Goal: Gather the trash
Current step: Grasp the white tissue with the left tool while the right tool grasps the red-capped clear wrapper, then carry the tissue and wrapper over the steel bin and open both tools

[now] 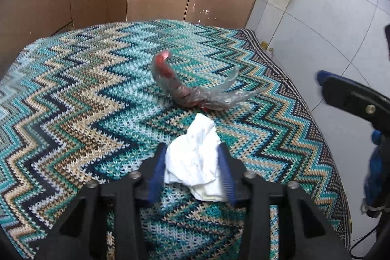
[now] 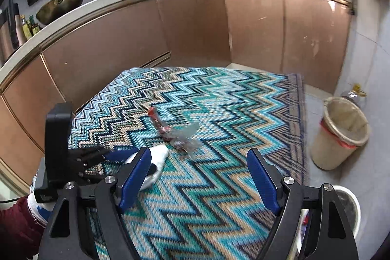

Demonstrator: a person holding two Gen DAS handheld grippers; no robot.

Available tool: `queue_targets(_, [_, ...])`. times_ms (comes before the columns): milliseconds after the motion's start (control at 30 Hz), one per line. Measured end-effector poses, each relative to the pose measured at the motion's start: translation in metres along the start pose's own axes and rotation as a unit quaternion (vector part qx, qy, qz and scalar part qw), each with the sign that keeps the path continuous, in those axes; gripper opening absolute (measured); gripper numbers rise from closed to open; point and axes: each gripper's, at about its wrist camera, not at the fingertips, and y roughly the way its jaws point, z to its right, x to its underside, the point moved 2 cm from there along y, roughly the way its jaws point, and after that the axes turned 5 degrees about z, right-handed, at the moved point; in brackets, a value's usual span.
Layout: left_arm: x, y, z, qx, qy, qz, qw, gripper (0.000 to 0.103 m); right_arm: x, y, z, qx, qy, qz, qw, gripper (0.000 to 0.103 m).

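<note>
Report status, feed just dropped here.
Left tongs shut on crumpled white tissue. Right tongs open, empty. Clear plastic wrapper with red inside lies on zigzag cloth. Nothing blocking.

A crumpled white tissue is clamped between the blue pads of the left gripper, above a table covered by a zigzag-patterned cloth. Just beyond the tissue, a twisted clear plastic wrapper with red inside is seen lying on the cloth. The right gripper is seen blurred at the right edge, over the tiled floor.
</note>
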Motion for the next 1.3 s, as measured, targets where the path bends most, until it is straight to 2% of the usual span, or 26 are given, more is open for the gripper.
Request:
queue_targets(133, [0.001, -0.001, -0.009, 0.009, -0.028, 0.009, 0.9995, 0.019, -0.006, 0.038, -0.007, -0.027, -0.010, -0.021, 0.999, 0.072])
queue_targets(200, [0.002, -0.002, -0.012, 0.015, -0.038, 0.012, 0.9991, 0.014, -0.007, 0.053, -0.009, -0.037, -0.012, -0.030, 0.999, 0.064])
queue_targets(333, [0.002, -0.003, -0.015, 0.021, -0.047, 0.015, 0.9986, 0.011, -0.007, 0.085, -0.010, -0.061, -0.001, -0.053, 0.997, 0.057])
queue_targets(433, [0.003, -0.005, -0.017, 0.023, -0.050, 0.018, 0.9983, 0.009, -0.003, 0.102, -0.011, -0.076, 0.005, -0.070, 0.995, 0.045])
queue_targets(567, [0.004, -0.010, -0.025, 0.024, -0.055, 0.025, 0.9979, 0.008, 0.003, 0.111, -0.015, -0.085, 0.001, -0.079, 0.993, 0.014])
queue_targets(633, [0.005, -0.012, -0.025, 0.021, -0.054, 0.029, 0.9979, 0.008, 0.004, 0.110, -0.016, -0.088, -0.003, -0.079, 0.993, 0.009])
queue_targets(767, [0.008, -0.023, -0.023, 0.005, -0.039, 0.043, 0.9983, 0.007, 0.005, 0.090, -0.012, -0.084, 0.002, -0.063, 0.994, 0.003])
queue_targets(833, [0.010, -0.029, -0.017, -0.012, -0.023, 0.049, 0.9985, 0.007, 0.006, 0.072, -0.010, -0.077, 0.005, -0.051, 0.996, 0.003])
queue_targets(967, [0.008, -0.044, 0.001, -0.022, -0.013, 0.059, 0.9979, 0.007, 0.007, 0.034, -0.005, -0.063, 0.010, -0.030, 0.998, 0.003])
queue_targets(1300, [0.003, -0.117, 0.060, -0.067, 0.058, 0.125, 0.9882, 0.007, 0.020, -0.073, 0.001, -0.021, 0.032, 0.034, 0.999, 0.003])
